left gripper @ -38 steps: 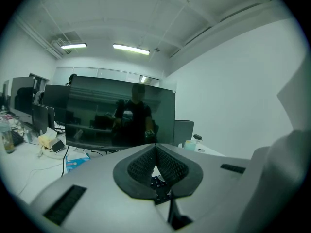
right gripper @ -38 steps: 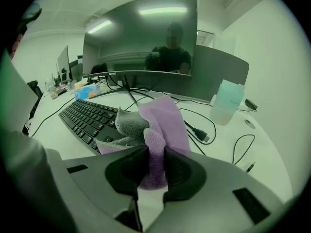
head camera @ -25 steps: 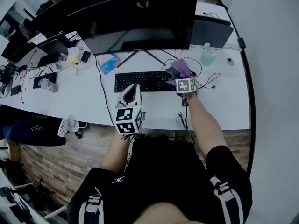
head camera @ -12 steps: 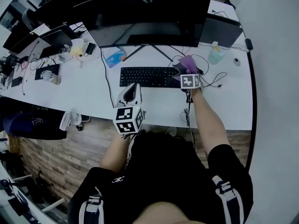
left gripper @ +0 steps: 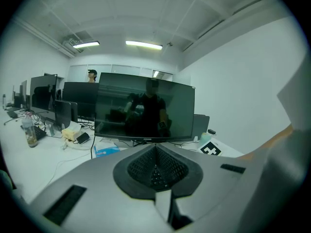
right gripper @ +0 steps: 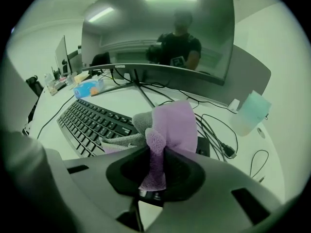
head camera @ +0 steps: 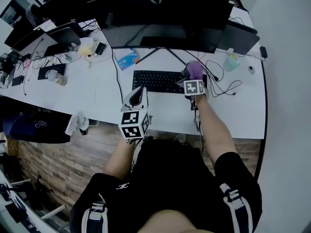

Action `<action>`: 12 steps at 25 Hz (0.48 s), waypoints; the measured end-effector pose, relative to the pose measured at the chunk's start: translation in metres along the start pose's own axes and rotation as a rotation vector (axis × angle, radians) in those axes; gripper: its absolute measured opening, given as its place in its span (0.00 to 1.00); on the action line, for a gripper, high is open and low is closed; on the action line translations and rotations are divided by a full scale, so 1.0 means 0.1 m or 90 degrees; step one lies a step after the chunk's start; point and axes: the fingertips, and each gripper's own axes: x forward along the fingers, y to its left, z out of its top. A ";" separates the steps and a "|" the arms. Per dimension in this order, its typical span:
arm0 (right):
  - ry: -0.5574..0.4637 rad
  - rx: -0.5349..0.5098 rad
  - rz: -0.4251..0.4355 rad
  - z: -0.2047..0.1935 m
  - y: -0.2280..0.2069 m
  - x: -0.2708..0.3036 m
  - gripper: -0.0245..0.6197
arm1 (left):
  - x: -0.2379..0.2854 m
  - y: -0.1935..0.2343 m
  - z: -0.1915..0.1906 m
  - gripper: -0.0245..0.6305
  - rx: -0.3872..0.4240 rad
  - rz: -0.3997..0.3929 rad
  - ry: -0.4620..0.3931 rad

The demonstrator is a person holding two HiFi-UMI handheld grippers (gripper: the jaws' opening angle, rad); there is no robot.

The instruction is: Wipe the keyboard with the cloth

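My right gripper (right gripper: 154,166) is pinched on the purple cloth (right gripper: 171,123). Its jaws squeeze a narrow fold of the fabric, and the rest of the cloth bunches up and fans out just beyond the tips, with a grey fold lying on its left side. In the head view, that bundle sits over the right end of the black keyboard (head camera: 156,81), and the gripper comes at it from the near side of the white tabletop (head camera: 233,115). I cannot tell whether the cloth actually touches the keys. The rows of keys run away to the left of the cloth, and black cables trail across the tabletop to its right. A pale translucent bottle (head camera: 232,61) stands farther right, well apart from the cloth. My left gripper (left gripper: 156,166) has its jaws pressed together with nothing between them. I hold it near the front edge of the tabletop, to the front left of the keyboard and clear of it, pointing toward the big dark monitor (left gripper: 146,113). A blue pack (head camera: 127,59) lies behind the keyboard's left end.
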 end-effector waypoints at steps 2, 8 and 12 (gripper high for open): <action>-0.001 0.004 0.011 0.05 0.17 0.01 0.17 | -0.03 0.11 0.00 0.06 -0.001 0.002 0.001; -0.002 0.002 0.037 0.18 0.72 0.05 0.17 | -0.16 0.50 -0.03 0.06 -0.013 0.018 0.005; 0.000 -0.007 0.045 0.25 1.01 0.07 0.17 | -0.27 0.74 -0.04 0.06 -0.022 0.033 0.004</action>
